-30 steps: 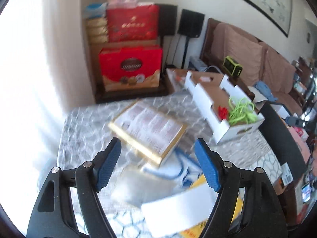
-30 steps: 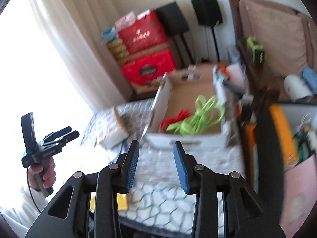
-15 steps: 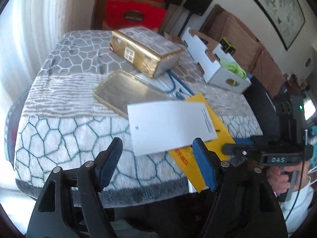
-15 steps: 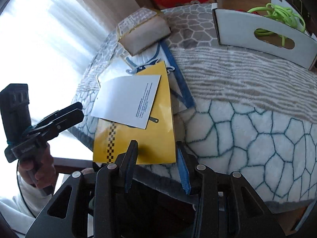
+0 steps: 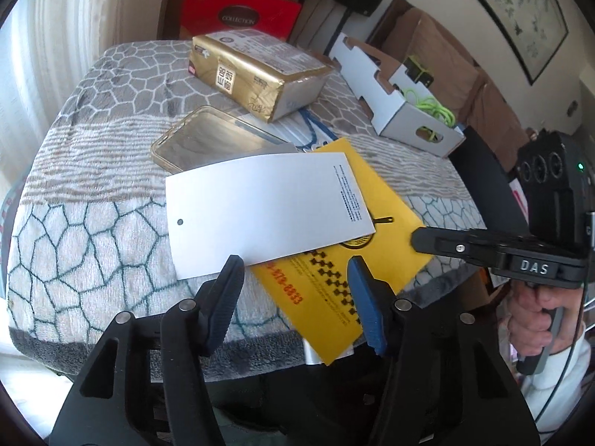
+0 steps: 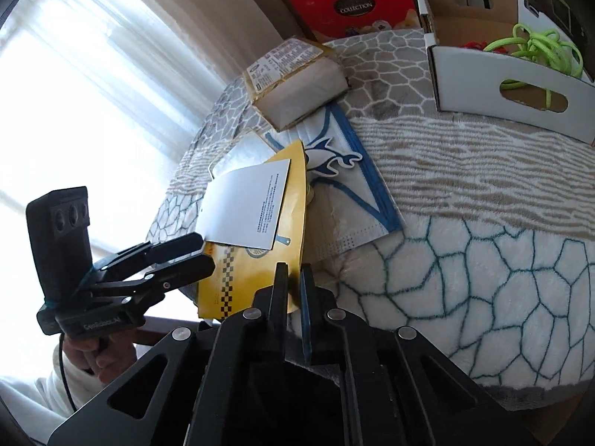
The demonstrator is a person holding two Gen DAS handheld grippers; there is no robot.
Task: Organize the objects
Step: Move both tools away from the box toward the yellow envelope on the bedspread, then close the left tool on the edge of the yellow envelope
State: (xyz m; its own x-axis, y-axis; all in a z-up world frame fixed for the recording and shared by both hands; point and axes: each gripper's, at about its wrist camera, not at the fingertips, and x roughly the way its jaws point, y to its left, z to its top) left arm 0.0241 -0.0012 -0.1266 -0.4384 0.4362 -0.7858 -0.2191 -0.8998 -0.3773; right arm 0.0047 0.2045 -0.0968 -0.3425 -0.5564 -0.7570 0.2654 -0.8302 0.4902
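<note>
My right gripper [image 6: 293,282] is clamped on the near corner of the yellow card [image 5: 386,200], which overhangs the front edge of the bench [image 5: 93,223]. My left gripper [image 5: 293,278] is half-wide and closing, its fingers astride the card's near edge, not pressing. A white tag [image 5: 267,208] lies on top.

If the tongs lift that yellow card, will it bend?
Probably a little. The yellow card looks thin and flat, and already overhangs the table unsupported. The white card lying loose on top may slide off.
</note>
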